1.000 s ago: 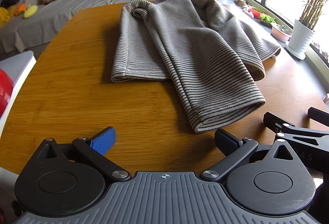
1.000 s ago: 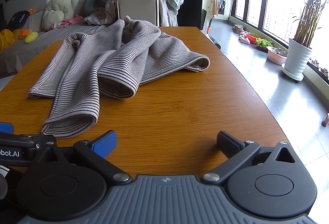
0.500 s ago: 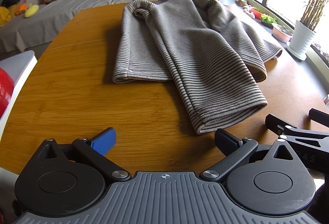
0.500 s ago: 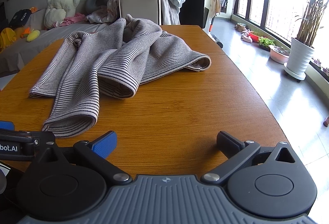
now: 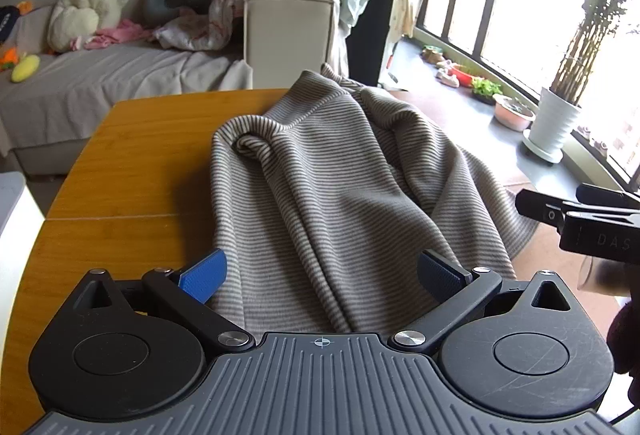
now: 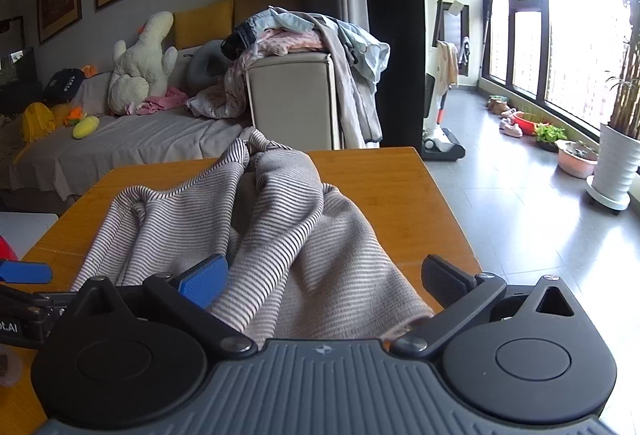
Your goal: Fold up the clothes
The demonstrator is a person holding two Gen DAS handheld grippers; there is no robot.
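Note:
A grey striped sweater lies crumpled on the wooden table. My left gripper is open, its fingers on either side of the sweater's near part, with cloth between the jaws. My right gripper is open too and straddles the sweater at its near right part. The right gripper's fingers show at the right edge of the left wrist view. The left gripper's blue fingertip shows at the left edge of the right wrist view.
A chair heaped with clothes stands behind the table's far edge. A sofa with plush toys is at the back left. A potted plant stands on the floor by the windows at the right. The table's right edge drops to the tiled floor.
Both grippers have moved forward over the table and onto the sweater. The cloth, ahead of the fingers before, now lies between both pairs of open jaws.

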